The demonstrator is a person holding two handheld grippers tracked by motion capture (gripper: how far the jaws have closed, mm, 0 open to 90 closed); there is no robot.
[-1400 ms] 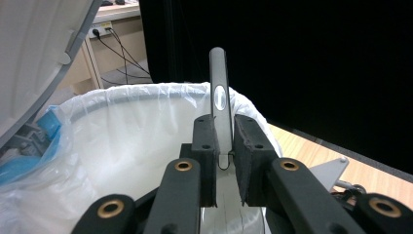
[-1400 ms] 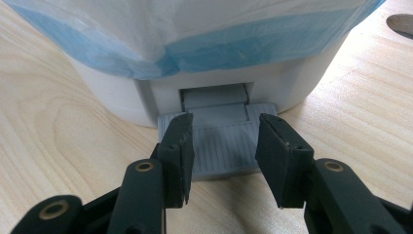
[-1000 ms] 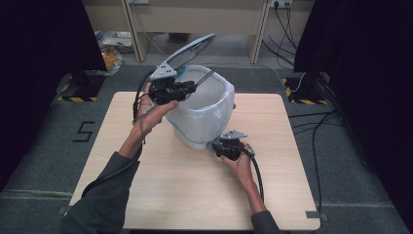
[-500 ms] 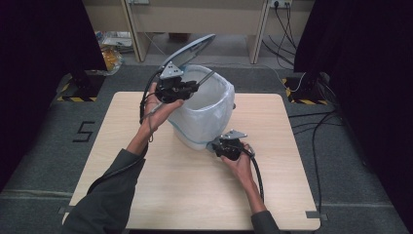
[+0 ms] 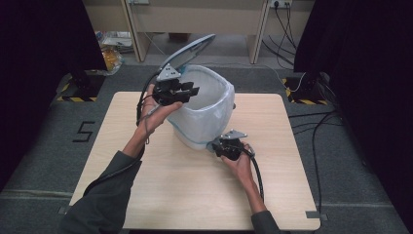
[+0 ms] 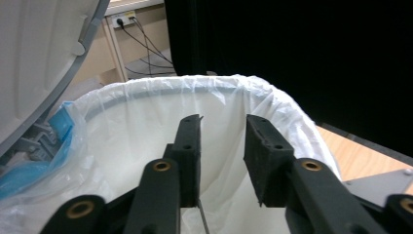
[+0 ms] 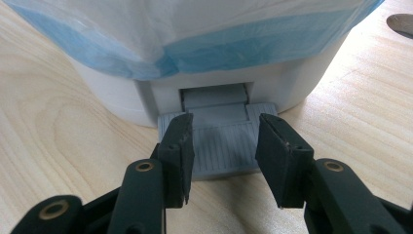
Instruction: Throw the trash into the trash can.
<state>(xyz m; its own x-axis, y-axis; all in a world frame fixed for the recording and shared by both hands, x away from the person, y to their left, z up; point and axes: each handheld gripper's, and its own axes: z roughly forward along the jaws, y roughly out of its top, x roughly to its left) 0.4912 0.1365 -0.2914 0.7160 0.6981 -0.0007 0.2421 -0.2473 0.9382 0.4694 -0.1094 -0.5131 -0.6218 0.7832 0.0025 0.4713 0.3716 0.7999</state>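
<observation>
A white pedal bin (image 5: 204,122) lined with a white bag with a blue hem (image 7: 253,44) stands mid-table, its grey lid (image 5: 195,48) raised. My left gripper (image 5: 193,91) hovers over the bin's near-left rim, open; in the left gripper view (image 6: 221,122) the jaws point into the bag (image 6: 146,112). A thin grey sliver (image 6: 200,219) lies along the left jaw's inner face and runs down below it. My right gripper (image 5: 216,145) is low at the bin's foot, open. Its jaws (image 7: 225,122) sit on either side of the grey ribbed pedal (image 7: 224,146).
The bin stands on a light wooden table (image 5: 146,185) with bare board around it. Behind the table are desk legs, wall sockets and cables (image 5: 282,19); a yellow bag (image 5: 109,56) lies on the floor at the back left. Black curtains flank both sides.
A thin stick jutted up-right from the left gripper's jaws earlier; the jaws now stand apart and the stick no longer juts out. The right gripper has stayed at the pedal.
</observation>
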